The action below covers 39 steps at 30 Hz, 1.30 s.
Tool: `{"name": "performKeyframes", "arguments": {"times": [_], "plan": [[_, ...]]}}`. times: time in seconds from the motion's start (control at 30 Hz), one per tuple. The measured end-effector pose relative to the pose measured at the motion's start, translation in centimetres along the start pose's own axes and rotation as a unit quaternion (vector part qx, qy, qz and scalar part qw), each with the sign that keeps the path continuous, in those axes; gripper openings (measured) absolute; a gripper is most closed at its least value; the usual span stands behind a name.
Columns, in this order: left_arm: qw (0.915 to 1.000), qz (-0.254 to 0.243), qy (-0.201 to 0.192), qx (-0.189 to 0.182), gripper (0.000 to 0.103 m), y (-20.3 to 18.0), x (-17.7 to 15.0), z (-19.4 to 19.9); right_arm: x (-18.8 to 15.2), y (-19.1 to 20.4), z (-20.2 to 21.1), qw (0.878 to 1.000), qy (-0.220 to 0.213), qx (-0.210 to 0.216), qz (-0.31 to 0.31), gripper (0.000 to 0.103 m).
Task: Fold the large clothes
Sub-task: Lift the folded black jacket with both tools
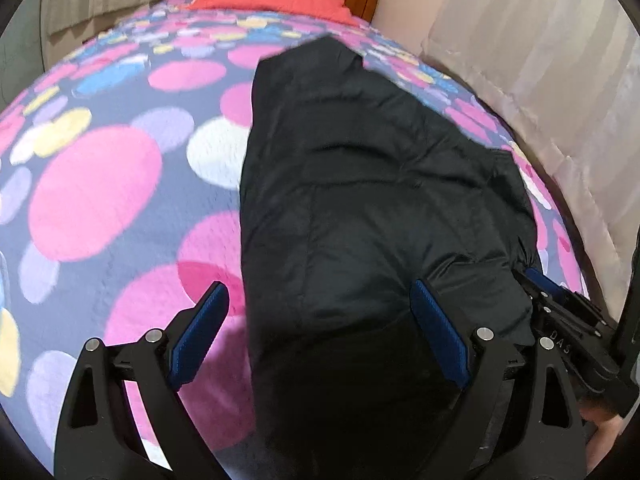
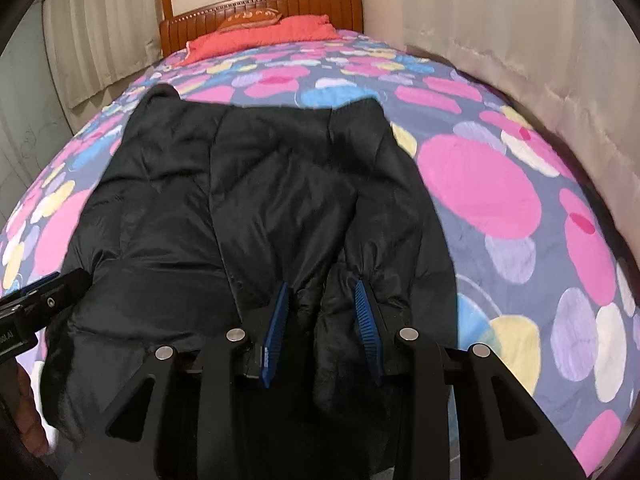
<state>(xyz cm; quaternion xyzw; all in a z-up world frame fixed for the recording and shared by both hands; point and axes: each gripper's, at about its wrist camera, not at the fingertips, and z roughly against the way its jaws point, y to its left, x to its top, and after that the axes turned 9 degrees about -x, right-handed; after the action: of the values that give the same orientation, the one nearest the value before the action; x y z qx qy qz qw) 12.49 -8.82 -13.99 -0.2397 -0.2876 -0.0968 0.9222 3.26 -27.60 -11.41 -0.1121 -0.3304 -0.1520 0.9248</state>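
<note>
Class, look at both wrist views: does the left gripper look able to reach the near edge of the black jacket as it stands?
Probably yes. The left gripper hangs open over the black jacket, one finger above fabric, one above the bedspread; nothing blocks it.

The black jacket (image 2: 248, 200) is smooth, slightly shiny cloth. The bedspread (image 2: 480, 184) looks soft and fuzzy. The headboard (image 2: 260, 8) is glossy wood

Wooden headboard (image 2: 260, 12), seemingly curtained walls (image 2: 500, 20)
</note>
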Motion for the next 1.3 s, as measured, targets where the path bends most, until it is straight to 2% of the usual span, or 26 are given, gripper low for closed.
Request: {"name": "performKeyframes", "arguments": {"times": [0.13, 0.3, 0.83, 1.13, 1.3], "plan": [[0.9996, 0.021, 0.008, -0.017, 0.093, 1.1, -0.5, -1.0, -0.6, -0.2, -1.2, 1.0, 0.0, 0.005, -0.015, 0.036], [0.9999, -0.006, -0.008, 0.014, 0.093, 0.0, -0.9, -0.5, -0.8, -0.1, -0.8, 1.0, -0.01, -0.001, -0.017, 0.037], [0.9997, 0.012, -0.01, 0.018, 0.093, -0.2, -1.1, 1.0, -0.6, 0.1, 0.6, 0.999, -0.014, -0.012, -0.032, 0.039], [0.9991, 0.04, -0.004, 0.009, 0.093, 0.4, -0.9, 1.3, -0.6, 0.0, 1.1, 0.999, -0.015, -0.015, -0.037, 0.039], [0.998, 0.062, -0.005, -0.007, 0.092, 1.0, -1.0, 1.5, -0.8, -0.3, 1.6, 0.999, -0.018, -0.013, -0.044, 0.043]]}}
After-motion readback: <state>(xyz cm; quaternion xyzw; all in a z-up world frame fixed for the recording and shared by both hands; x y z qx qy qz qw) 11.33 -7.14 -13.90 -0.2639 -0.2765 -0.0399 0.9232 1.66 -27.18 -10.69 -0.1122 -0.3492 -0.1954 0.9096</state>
